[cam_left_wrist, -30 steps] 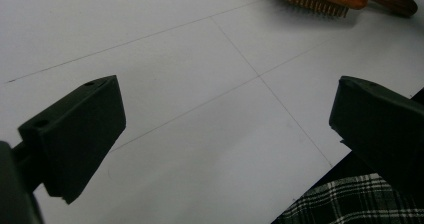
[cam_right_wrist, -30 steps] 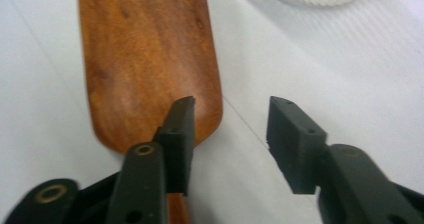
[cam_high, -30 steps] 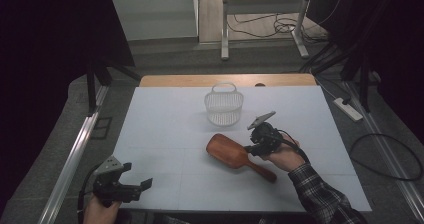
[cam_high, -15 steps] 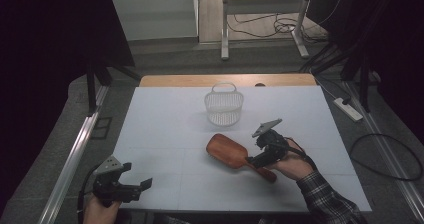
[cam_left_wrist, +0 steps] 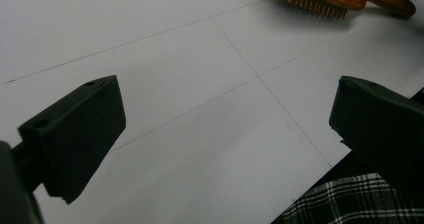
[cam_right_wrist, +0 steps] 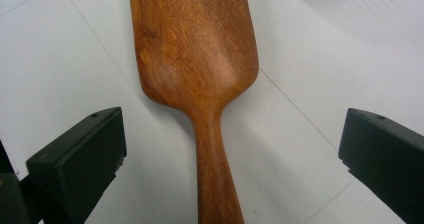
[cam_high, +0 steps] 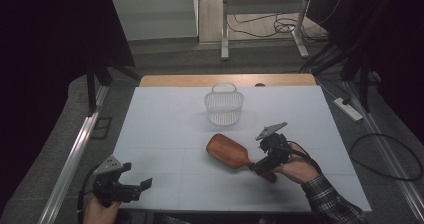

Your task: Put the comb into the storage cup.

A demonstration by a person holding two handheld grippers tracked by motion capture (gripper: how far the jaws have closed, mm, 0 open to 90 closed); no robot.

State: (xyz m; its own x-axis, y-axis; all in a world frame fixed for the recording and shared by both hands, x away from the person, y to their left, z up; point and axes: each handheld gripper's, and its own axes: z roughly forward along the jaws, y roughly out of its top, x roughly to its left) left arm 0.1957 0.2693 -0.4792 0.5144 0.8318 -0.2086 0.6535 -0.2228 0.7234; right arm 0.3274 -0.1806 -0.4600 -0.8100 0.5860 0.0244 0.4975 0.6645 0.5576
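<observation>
Right gripper view: the wooden hairbrush [cam_right_wrist: 200, 59] handle is straddled, untouched, by the right gripper [cam_right_wrist: 232, 159], whose jaws have just been opening wide; closing is called for next, with the basket [cam_high: 223, 104] at twelve o'clock.

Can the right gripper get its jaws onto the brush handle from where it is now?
Probably yes. The right gripper has just opened its jaws wide, and the wooden brush lies between them handle-first, nothing touching or blocking it on the white table.

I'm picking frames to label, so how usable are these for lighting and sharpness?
High view: dim, dark surroundings, but the hairbrush and white basket read clearly. Left gripper view: near fingers soft, brush bristles fairly crisp. Right gripper view: brightly lit, wood grain sharp, soft shadow beside the handle.
</observation>
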